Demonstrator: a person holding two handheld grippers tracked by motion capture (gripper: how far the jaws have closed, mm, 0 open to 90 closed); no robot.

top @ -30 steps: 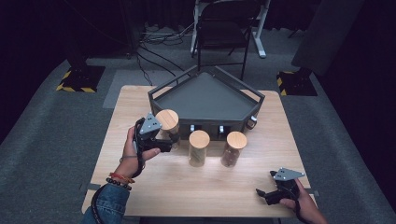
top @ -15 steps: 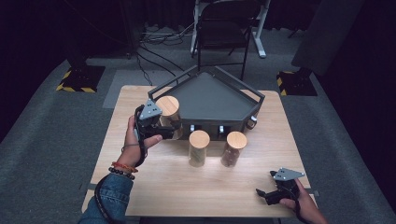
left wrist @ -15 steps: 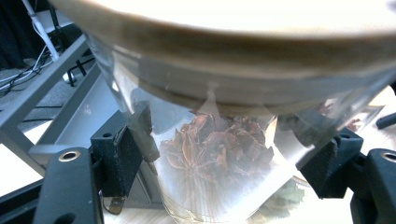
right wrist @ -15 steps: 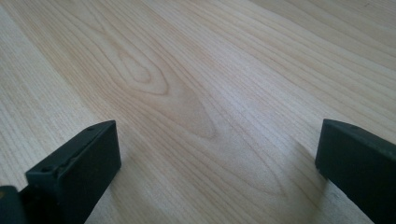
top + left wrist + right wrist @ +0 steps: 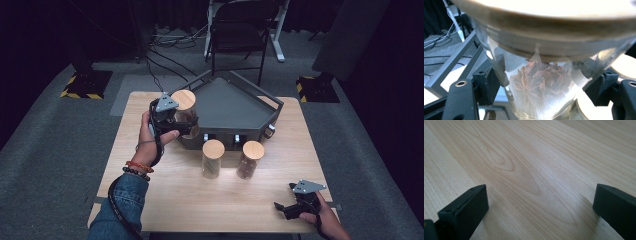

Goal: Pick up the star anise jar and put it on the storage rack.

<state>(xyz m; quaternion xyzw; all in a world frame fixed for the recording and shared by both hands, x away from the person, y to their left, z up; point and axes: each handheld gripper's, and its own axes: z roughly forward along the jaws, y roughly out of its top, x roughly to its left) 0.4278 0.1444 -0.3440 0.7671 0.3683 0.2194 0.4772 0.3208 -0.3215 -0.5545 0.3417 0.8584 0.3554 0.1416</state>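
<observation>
Left gripper (image 5: 186,121) clamped on a glass jar (image 5: 186,112) with wooden lid; in the left gripper view both pads press the glass (image 5: 536,95) just under the lid, star anise visible inside. Compared with a second ago, the jar is off the table (image 5: 165,200) and has gone up and toward the far side: it was standing on the wood in front of the grey tray (image 5: 235,102), at the left of the row of three, and is now held at the tray's near left corner, over its rim. Jar roughly upright.

Other two jars, middle (image 5: 213,159) and right (image 5: 249,159), unchanged, standing on the table before the tray.

Right gripper (image 5: 286,210) unchanged at the near right table edge, jaws wide apart, nothing between them, bare wood (image 5: 524,170) beneath
</observation>
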